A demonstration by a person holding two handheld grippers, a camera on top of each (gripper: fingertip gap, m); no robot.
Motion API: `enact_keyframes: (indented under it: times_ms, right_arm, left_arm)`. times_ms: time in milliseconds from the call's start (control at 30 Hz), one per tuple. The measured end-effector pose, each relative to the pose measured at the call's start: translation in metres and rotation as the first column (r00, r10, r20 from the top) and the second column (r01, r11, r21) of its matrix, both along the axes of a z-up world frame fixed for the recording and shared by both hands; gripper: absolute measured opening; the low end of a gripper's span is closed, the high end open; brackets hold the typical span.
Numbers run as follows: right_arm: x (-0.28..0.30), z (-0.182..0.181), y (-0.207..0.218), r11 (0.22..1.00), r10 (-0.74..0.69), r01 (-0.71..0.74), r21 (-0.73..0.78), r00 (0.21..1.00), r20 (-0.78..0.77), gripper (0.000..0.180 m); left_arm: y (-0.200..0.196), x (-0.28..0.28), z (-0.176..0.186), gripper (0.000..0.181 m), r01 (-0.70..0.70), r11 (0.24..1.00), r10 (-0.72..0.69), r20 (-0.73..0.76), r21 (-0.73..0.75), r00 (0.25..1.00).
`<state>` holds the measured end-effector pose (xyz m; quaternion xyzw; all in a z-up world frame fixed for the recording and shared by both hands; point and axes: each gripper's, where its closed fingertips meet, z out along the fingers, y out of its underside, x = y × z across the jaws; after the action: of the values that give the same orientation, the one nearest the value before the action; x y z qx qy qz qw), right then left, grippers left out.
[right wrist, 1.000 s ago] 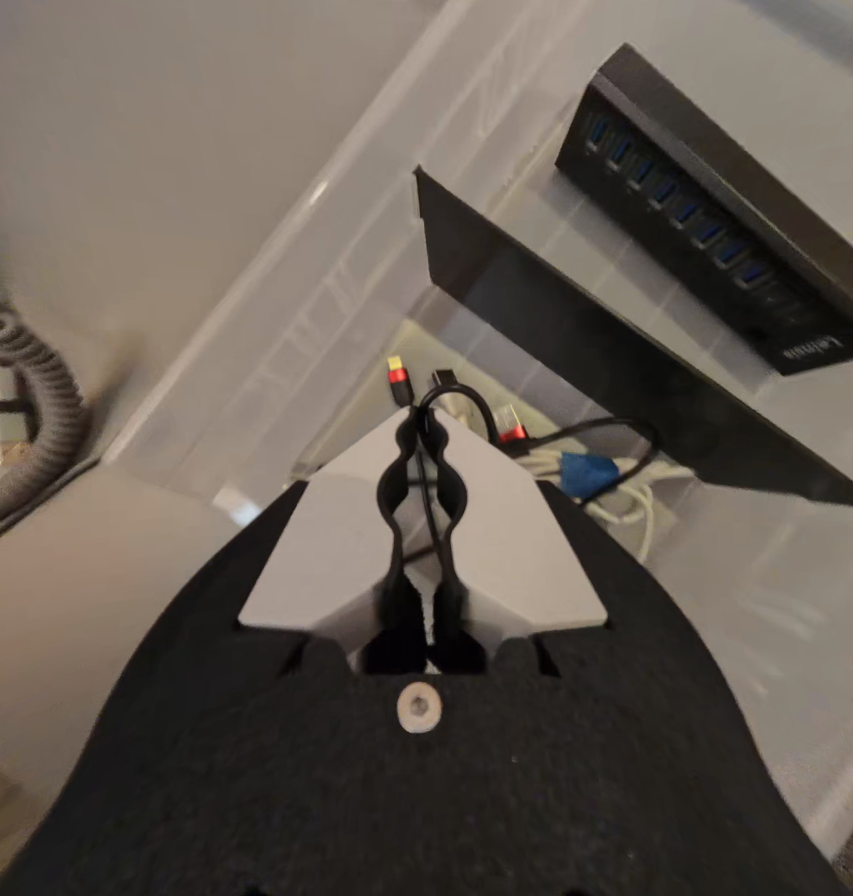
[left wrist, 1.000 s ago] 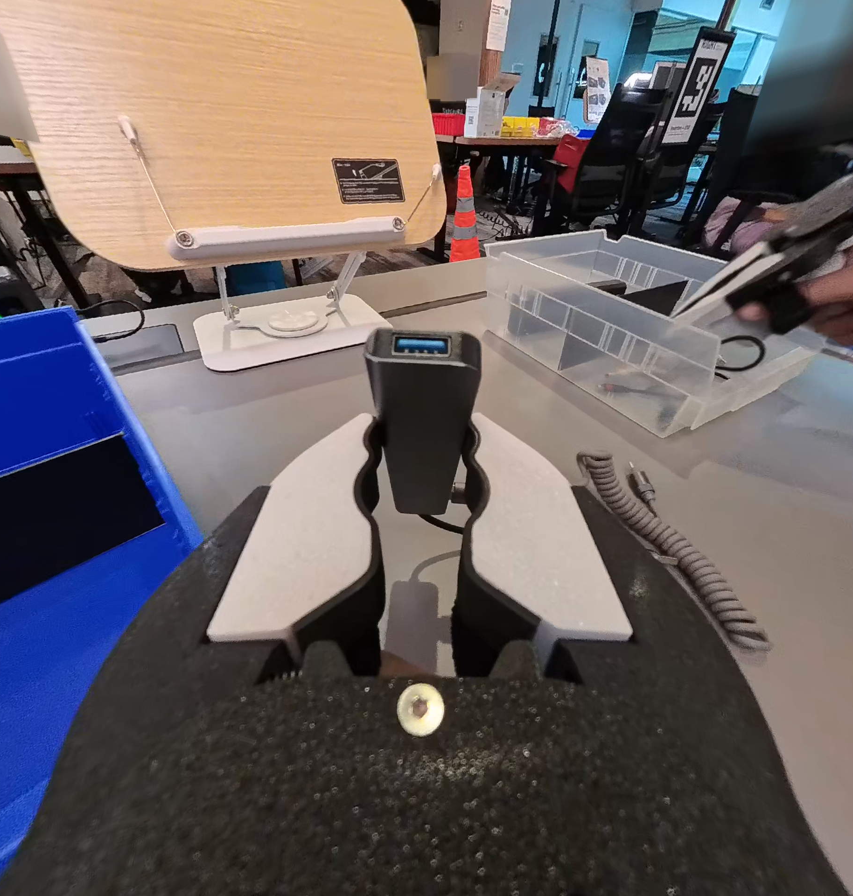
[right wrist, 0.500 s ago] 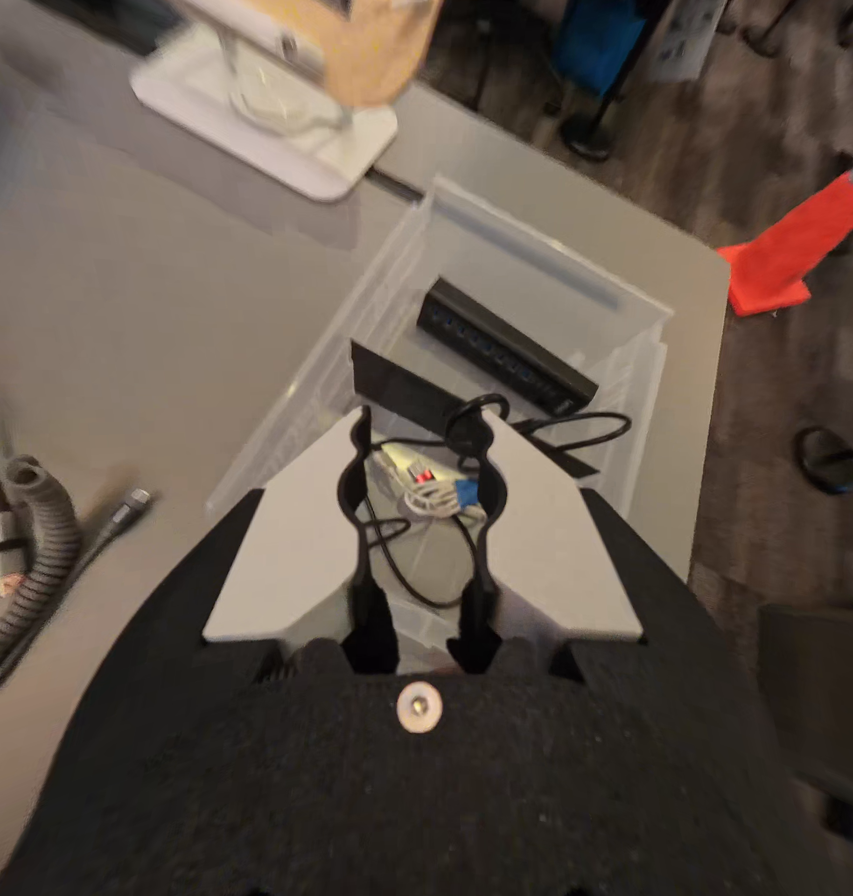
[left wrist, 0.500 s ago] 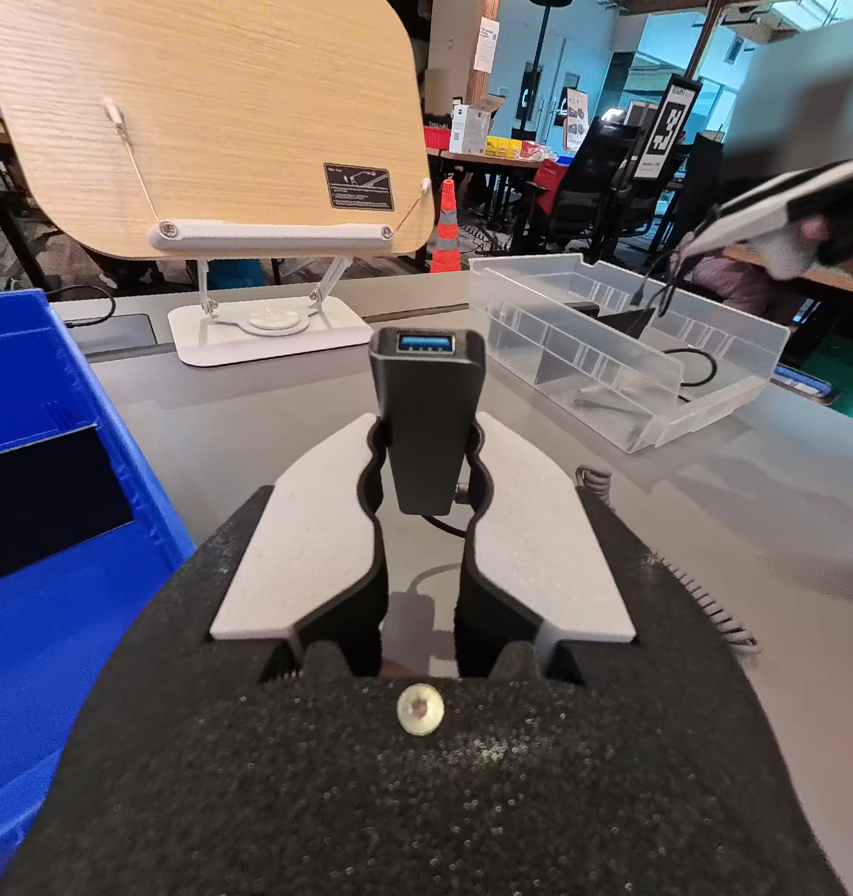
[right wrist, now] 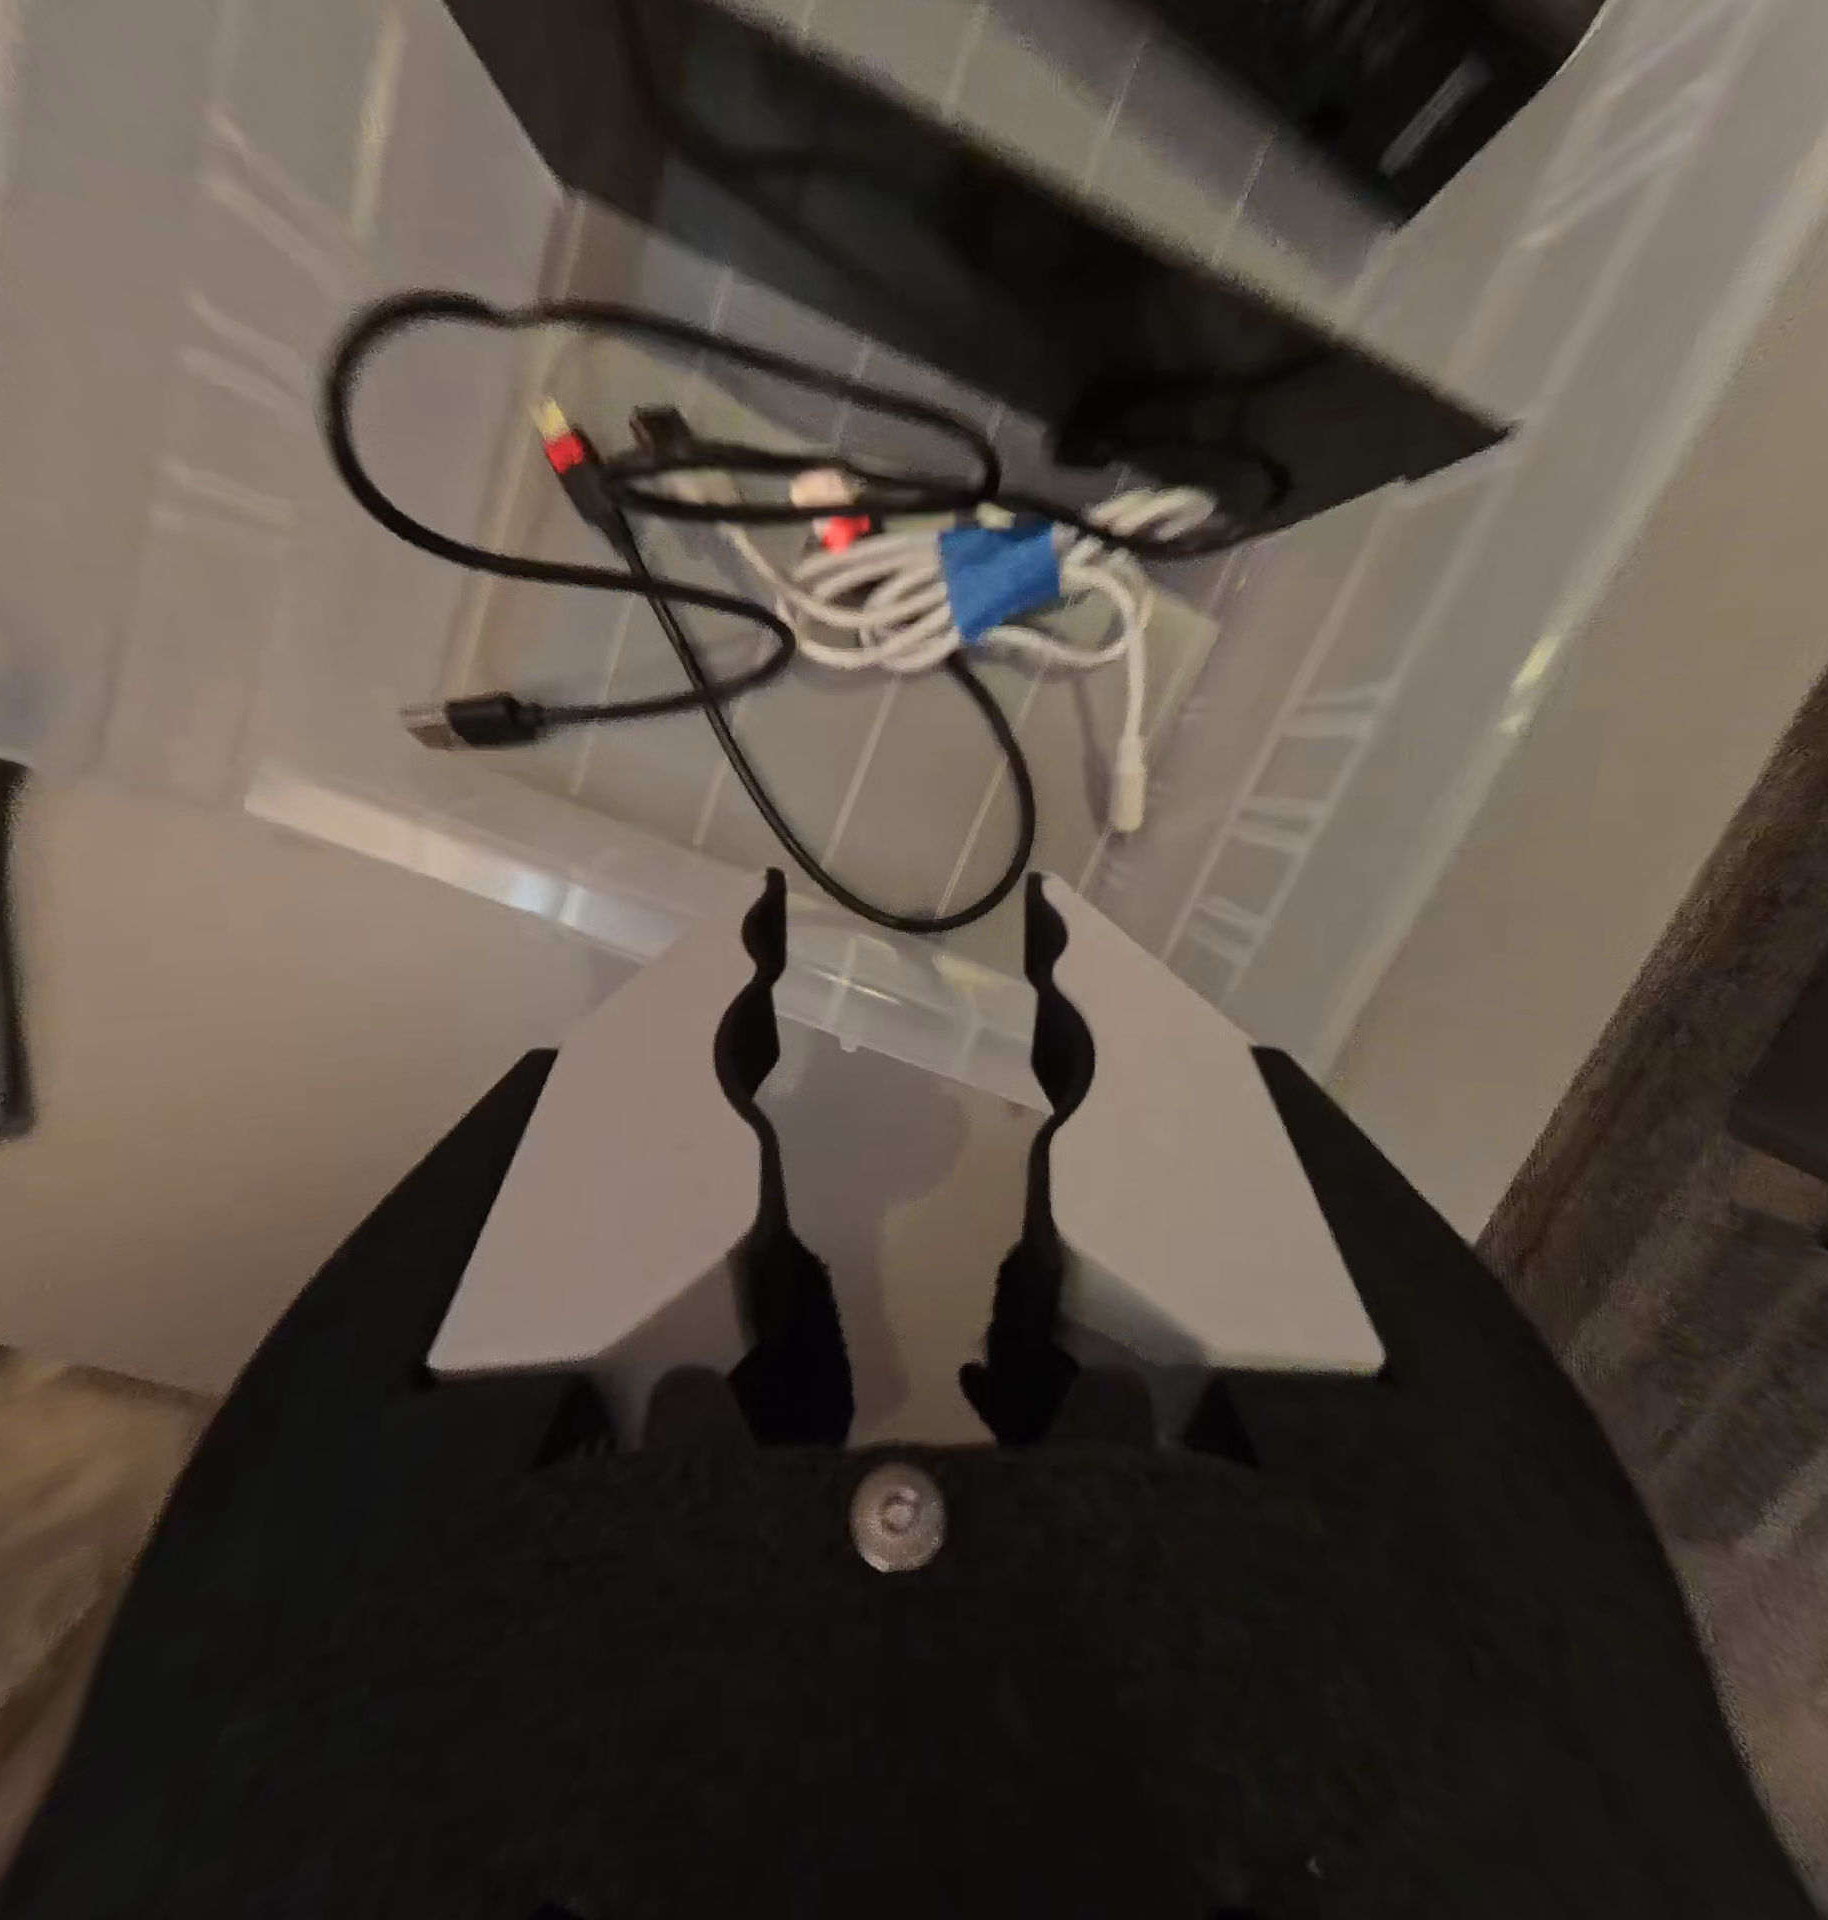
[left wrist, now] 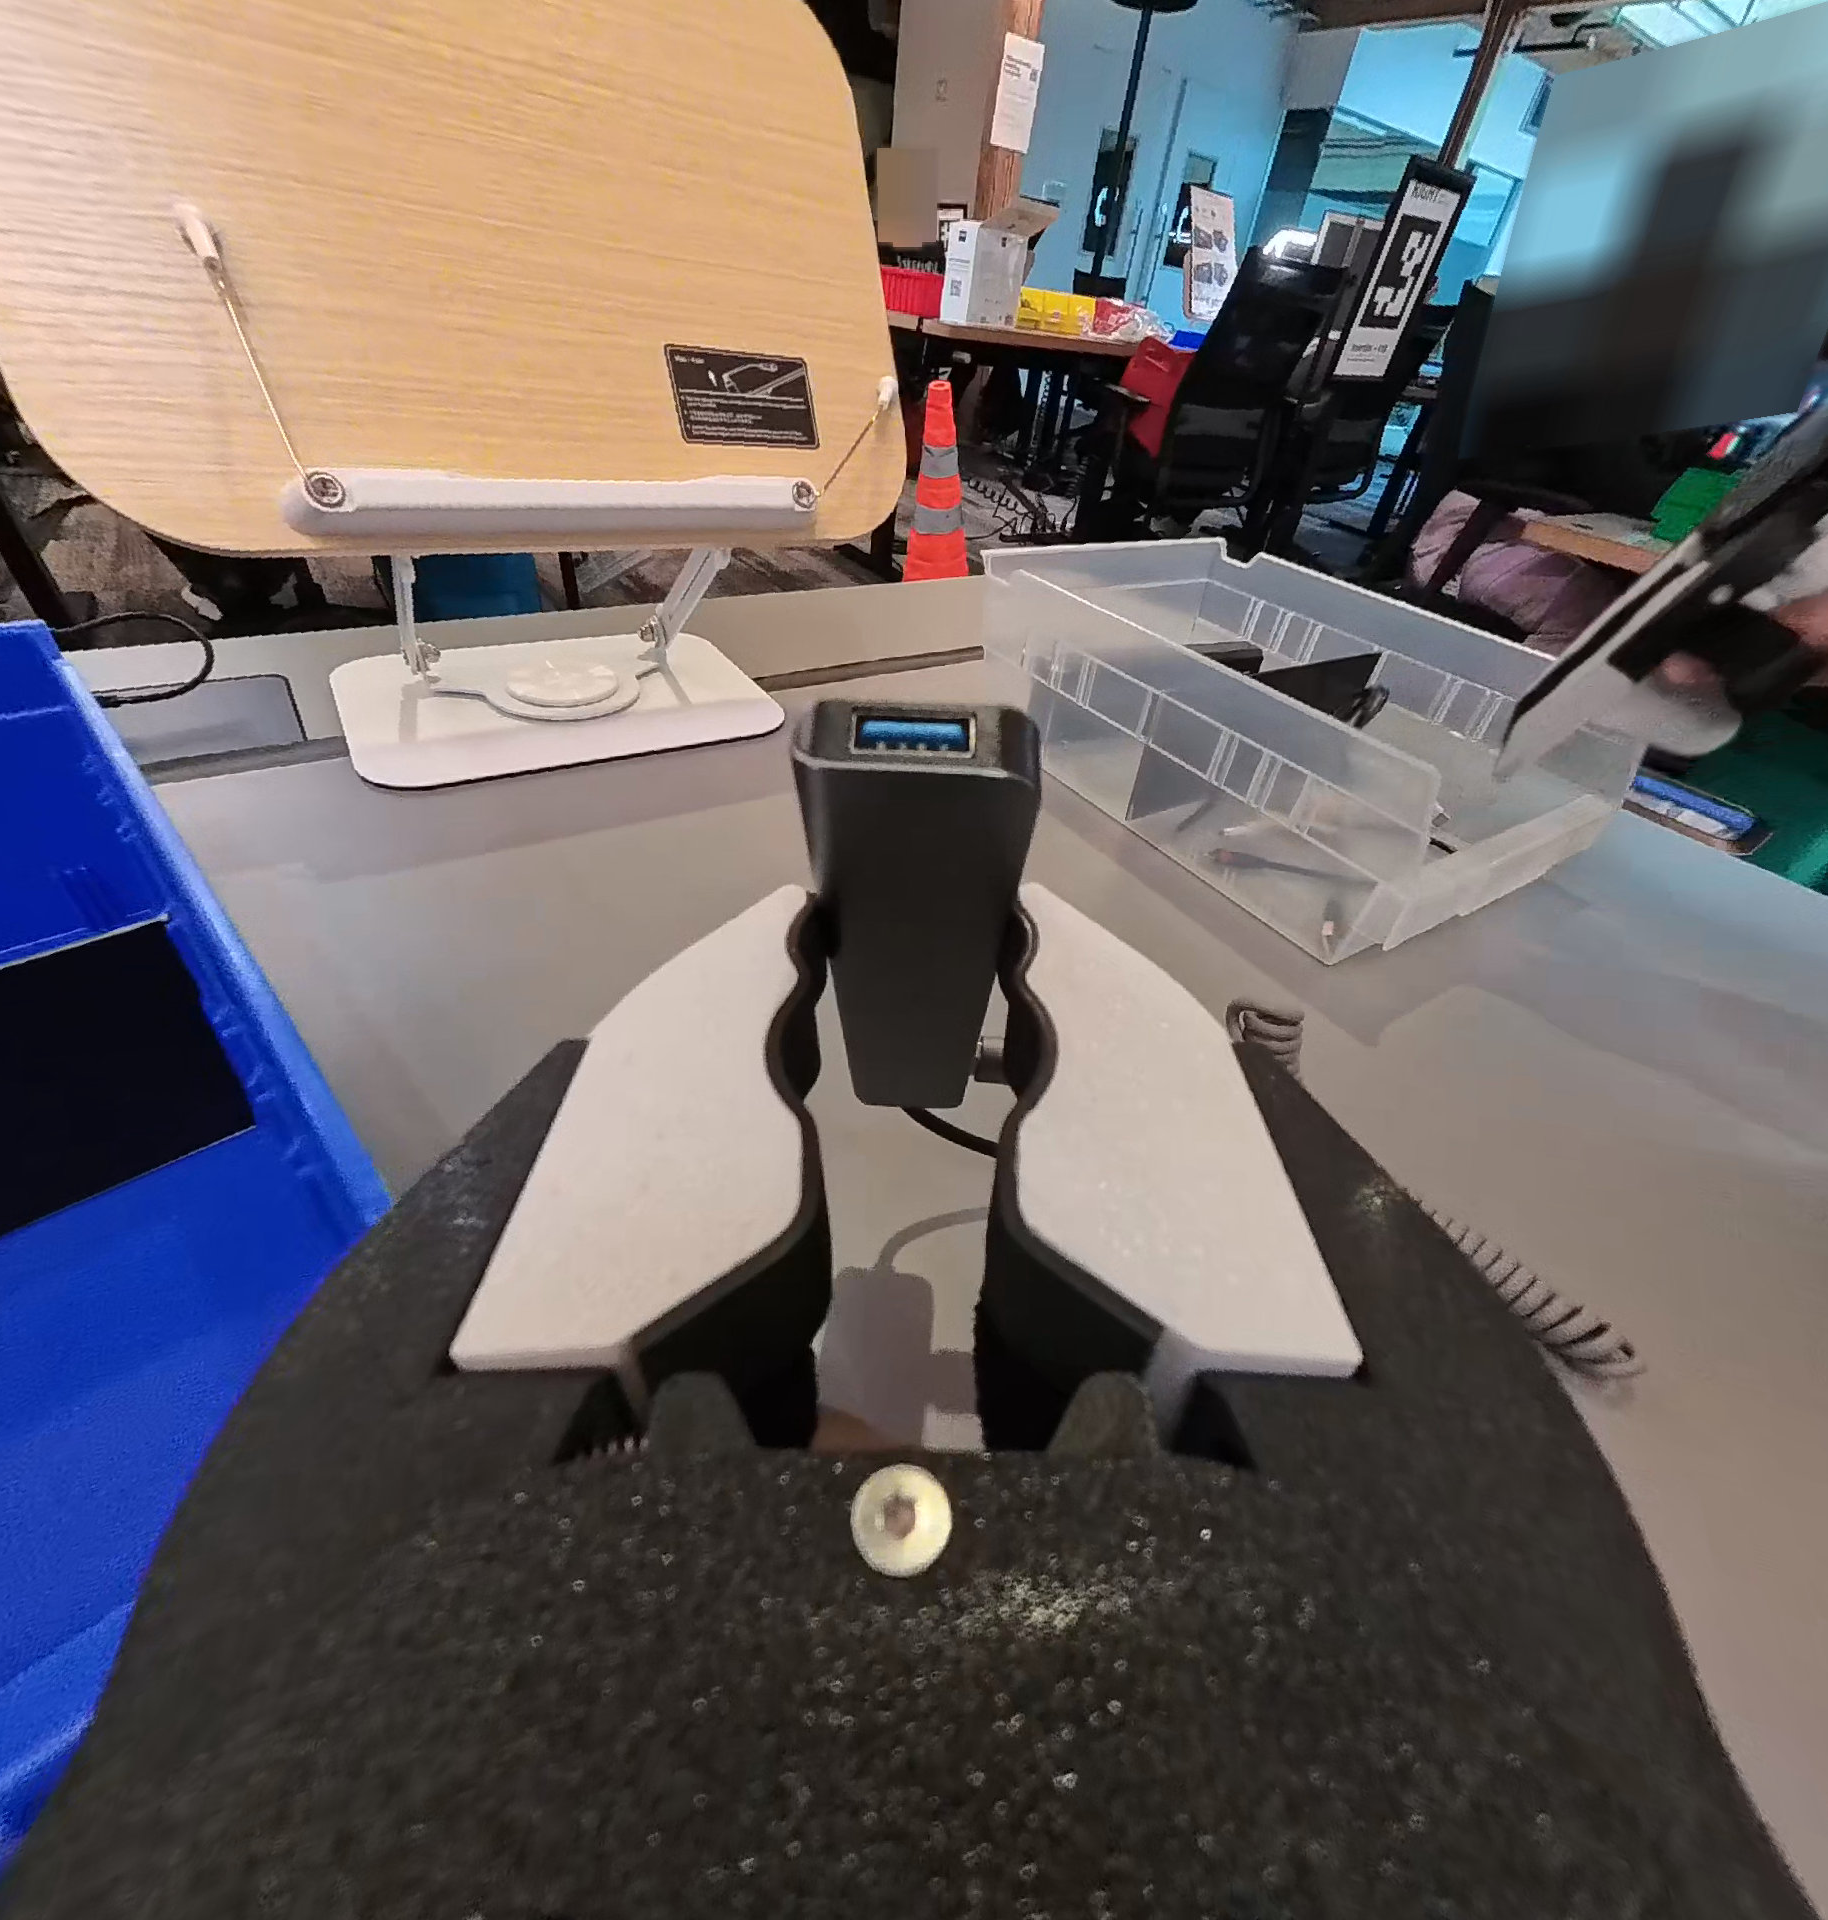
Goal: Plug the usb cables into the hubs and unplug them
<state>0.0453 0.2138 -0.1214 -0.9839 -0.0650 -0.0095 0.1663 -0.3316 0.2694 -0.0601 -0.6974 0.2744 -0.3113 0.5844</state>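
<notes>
Hub (left wrist: pixel 912 894) pinched in left hand-held gripper (left wrist: pixel 912 935), right hand-held gripper (right wrist: pixel 902 914) spread over bin (right wrist: pixel 1575 343) edge.

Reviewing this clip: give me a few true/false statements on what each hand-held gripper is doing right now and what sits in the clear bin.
1. The left hand-held gripper is shut on a dark USB hub with its blue port facing away from the camera. True.
2. The right hand-held gripper clamps a black cable. False: it is open and empty, above the clear bin.
3. A white cable bundle wrapped in blue tape lies in the bin. True.
4. A cable is plugged into the held hub's blue port. False: that port is empty.
5. The black cable lies on the bare table. False: it lies inside the bin.
</notes>
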Motion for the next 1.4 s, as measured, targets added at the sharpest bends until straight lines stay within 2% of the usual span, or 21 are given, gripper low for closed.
enact_keyframes:
  times_ms: [33, 100, 167, 233, 267, 333, 367, 433, 567, 667, 733, 867, 1000, 1033, 1133, 1267, 1333, 1400]
  right_arm:
    - [-0.006, 0.013, 0.004, 0.998, 0.011, -0.010, 0.054, 1.000, -0.013, 0.045]
    - [-0.051, 0.047, 0.016, 0.969, 0.160, -0.137, 0.207, 0.982, -0.098, 0.045]
    - [-0.119, 0.087, 0.026, 0.856, 0.387, -0.301, 0.421, 0.912, -0.135, 0.046]
    - [-0.199, 0.111, 0.024, 0.709, 0.586, -0.391, 0.587, 0.790, -0.181, 0.046]
    - [-0.235, 0.114, 0.022, 0.661, 0.644, -0.397, 0.636, 0.736, -0.210, 0.045]
    - [-0.299, 0.099, 0.016, 0.619, 0.717, -0.406, 0.673, 0.642, -0.273, 0.047]
    - [-0.323, 0.087, 0.017, 0.604, 0.729, -0.411, 0.683, 0.632, -0.264, 0.046]
    - [-0.347, 0.058, 0.030, 0.573, 0.701, -0.419, 0.704, 0.696, -0.156, 0.045]
    - [-0.355, 0.025, 0.045, 0.535, 0.652, -0.483, 0.693, 0.758, 0.024, 0.027]
    - [-0.360, 0.020, 0.041, 0.524, 0.676, -0.491, 0.696, 0.737, 0.011, 0.010]
    - [-0.359, 0.024, 0.042, 0.499, 0.673, -0.490, 0.714, 0.739, 0.037, 0.009]
    - [-0.361, 0.024, 0.039, 0.502, 0.662, -0.465, 0.729, 0.749, 0.022, 0.008]
    - [-0.366, 0.036, 0.034, 0.470, 0.665, -0.446, 0.762, 0.746, 0.027, 0.007]
    - [-0.366, 0.035, 0.034, 0.467, 0.666, -0.464, 0.753, 0.745, 0.046, 0.007]
    - [-0.364, 0.035, 0.034, 0.438, 0.656, -0.485, 0.757, 0.748, 0.100, 0.007]
    - [-0.366, 0.038, 0.035, 0.465, 0.651, -0.428, 0.775, 0.758, 0.028, 0.008]
    - [-0.367, 0.043, 0.034, 0.448, 0.642, -0.405, 0.797, 0.766, 0.028, 0.013]
    - [-0.368, 0.046, 0.034, 0.428, 0.629, -0.413, 0.804, 0.775, 0.064, 0.010]
  left_arm:
    - [0.001, 0.000, 0.000, 0.032, -0.001, 1.000, 0.001, 0.001, -0.003, 1.000]
    - [0.002, -0.002, 0.002, 0.032, -0.011, 1.000, 0.011, 0.013, -0.007, 1.000]
    - [0.004, -0.005, 0.005, 0.032, -0.017, 1.000, 0.018, 0.039, -0.022, 0.999]
    - [0.006, -0.007, 0.007, 0.032, -0.023, 0.999, 0.025, 0.061, -0.038, 0.998]
    - [0.007, -0.008, 0.007, 0.032, -0.031, 0.999, 0.034, 0.062, -0.041, 0.997]
    - [0.009, -0.010, 0.007, 0.032, -0.037, 0.998, 0.040, 0.066, -0.046, 0.997]
    - [0.009, -0.010, 0.008, 0.032, -0.036, 0.998, 0.040, 0.072, -0.050, 0.997]
    - [0.008, -0.011, 0.008, 0.032, -0.032, 0.998, 0.037, 0.086, -0.061, 0.996]
    - [0.002, -0.010, 0.011, 0.032, -0.008, 0.997, 0.017, 0.117, -0.080, 0.993]
    - [-0.001, -0.007, 0.014, 0.032, 0.008, 0.996, 0.004, 0.137, -0.086, 0.991]
    - [-0.001, -0.007, 0.017, 0.032, 0.013, 0.996, 0.001, 0.147, -0.089, 0.989]
    - [0.001, -0.007, 0.016, 0.032, 0.009, 0.996, 0.007, 0.168, -0.091, 0.986]
    - [-0.003, 0.007, -0.006, 0.039, 0.064, 0.987, -0.048, 0.106, -0.147, 0.993]
    - [-0.004, 0.009, -0.008, 0.033, 0.069, 0.986, -0.054, 0.103, -0.151, 0.993]
    - [-0.004, 0.009, -0.008, 0.032, 0.060, 0.986, -0.049, 0.077, -0.158, 0.996]
    - [-0.004, 0.007, -0.006, 0.032, 0.032, 0.991, -0.023, 0.071, -0.131, 0.997]
    - [-0.005, 0.009, -0.005, 0.032, 0.036, 0.991, -0.027, 0.073, -0.126, 0.997]
    - [-0.006, 0.010, -0.006, 0.032, 0.037, 0.991, -0.028, 0.075, -0.130, 0.997]
